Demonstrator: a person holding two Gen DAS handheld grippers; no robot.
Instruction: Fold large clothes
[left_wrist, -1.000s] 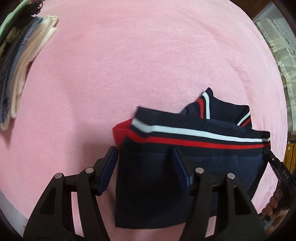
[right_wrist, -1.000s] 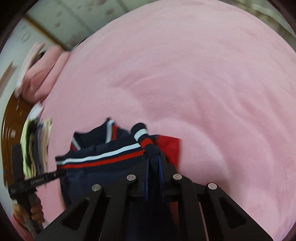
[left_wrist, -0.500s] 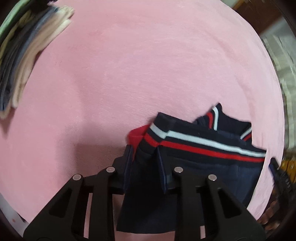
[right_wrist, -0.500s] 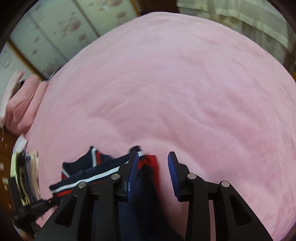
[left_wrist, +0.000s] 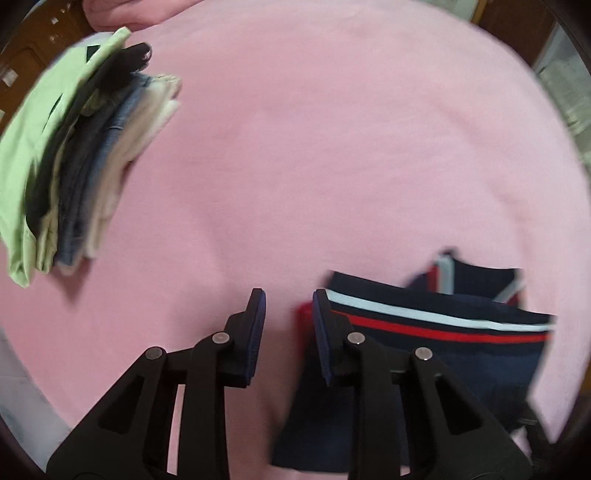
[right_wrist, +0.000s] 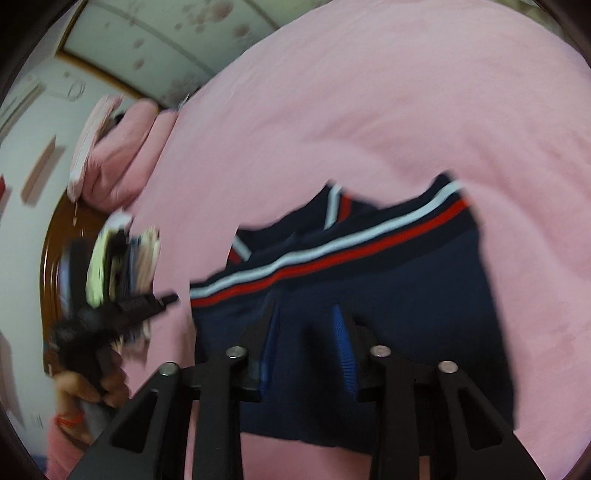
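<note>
fingers: my left gripper (left_wrist: 288, 301) and right gripper (right_wrist: 306, 314) both gape, holding nothing
why: folded navy striped sweater (right_wrist: 369, 288) looks finished
stack: folded clothes pile (left_wrist: 77, 155) well left of sweater

Matt knit garment (left_wrist: 436, 354), fleecy blanket (left_wrist: 314, 147)

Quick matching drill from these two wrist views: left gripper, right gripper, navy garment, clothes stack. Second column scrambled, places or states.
Things:
1. left gripper
2. right gripper
3. navy garment
4. clothes stack

States:
A. folded, flat on the pink bedspread, striped band showing
B. open, over bare pink just left of the garment's edge
C. piled at the bedspread's far left, green piece outermost
D. open, hovering above navy cloth

Pairs: 1-B, 2-D, 3-A, 4-C
</note>
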